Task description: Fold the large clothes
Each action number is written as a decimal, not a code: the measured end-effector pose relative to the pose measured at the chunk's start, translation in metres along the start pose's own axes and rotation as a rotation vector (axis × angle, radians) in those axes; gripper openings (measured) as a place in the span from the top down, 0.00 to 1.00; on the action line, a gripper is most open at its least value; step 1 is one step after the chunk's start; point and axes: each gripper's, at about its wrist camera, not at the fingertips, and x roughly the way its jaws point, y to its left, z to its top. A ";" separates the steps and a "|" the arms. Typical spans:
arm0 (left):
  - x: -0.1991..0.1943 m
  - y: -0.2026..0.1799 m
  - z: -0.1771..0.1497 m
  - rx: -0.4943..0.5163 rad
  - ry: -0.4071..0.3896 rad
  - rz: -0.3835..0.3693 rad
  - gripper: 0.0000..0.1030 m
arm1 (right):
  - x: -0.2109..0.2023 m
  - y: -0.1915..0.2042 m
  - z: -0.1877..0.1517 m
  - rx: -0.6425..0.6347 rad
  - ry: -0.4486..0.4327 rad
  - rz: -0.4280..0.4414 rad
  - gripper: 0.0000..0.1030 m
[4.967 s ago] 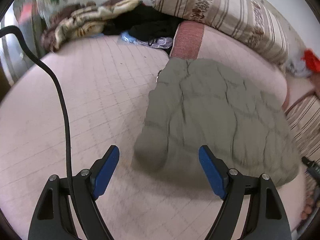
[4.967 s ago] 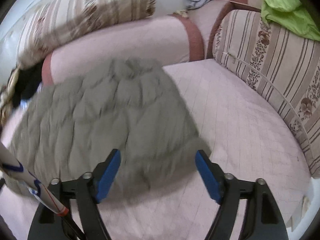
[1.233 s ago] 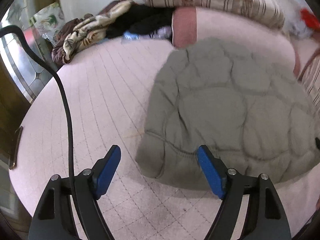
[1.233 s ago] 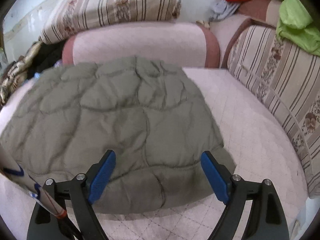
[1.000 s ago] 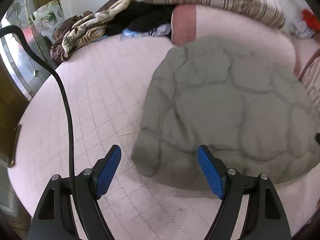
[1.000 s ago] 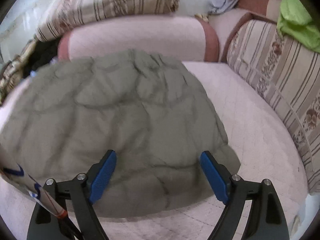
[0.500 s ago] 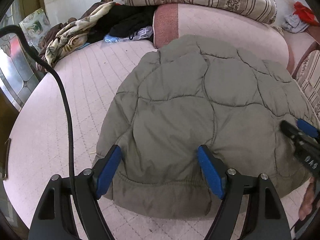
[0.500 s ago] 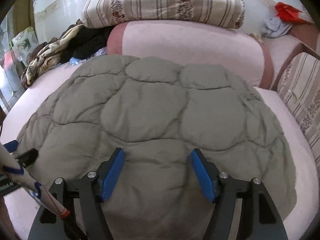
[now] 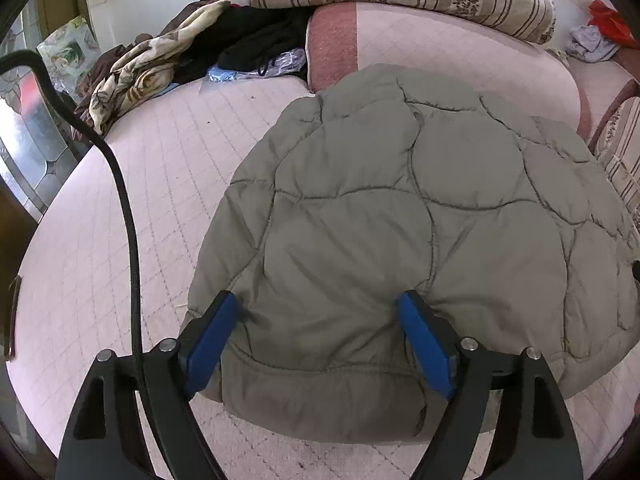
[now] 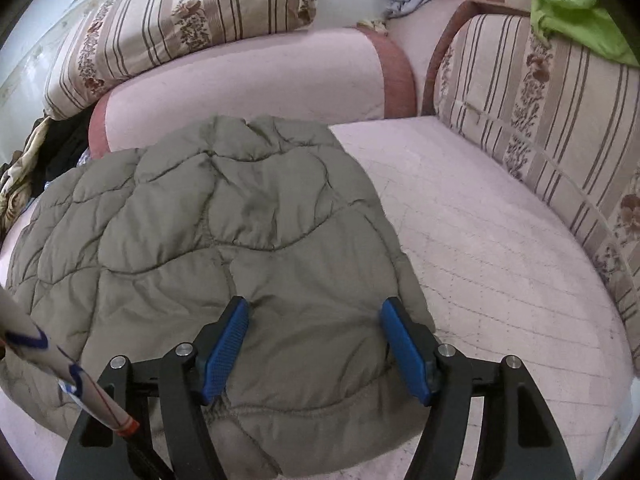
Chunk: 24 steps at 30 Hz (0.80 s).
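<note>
Grey quilted jacket (image 9: 400, 220) spread flat on pink sofa seat (image 9: 120, 220), left gripper (image 9: 320, 332) spread wide over near hem, right gripper (image 10: 314, 340) spread wide over near-right corner, nothing clamped.

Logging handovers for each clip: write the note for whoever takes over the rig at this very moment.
Left gripper: open, fingers straddling the near hem of the grey quilted jacket, at its left end; no pinch.
Right gripper: open, straddling the same hem towards the right end; no pinch.
The jacket lies spread on the pink sofa seat, its far end against the backrest.
Done: both grippers placed at the hem. Left: probably close both, lift and fold the hem away towards the backrest.
</note>
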 end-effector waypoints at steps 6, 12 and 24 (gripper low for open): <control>0.004 0.004 -0.001 -0.025 0.009 -0.001 0.12 | -0.025 0.016 -0.015 -0.044 -0.050 -0.040 0.25; 0.005 0.002 -0.006 -0.015 -0.024 0.028 0.02 | 0.008 0.019 -0.024 -0.077 -0.001 -0.075 0.15; 0.007 0.015 -0.013 -0.073 -0.057 -0.021 0.00 | -0.030 0.017 -0.022 -0.052 -0.041 -0.073 0.13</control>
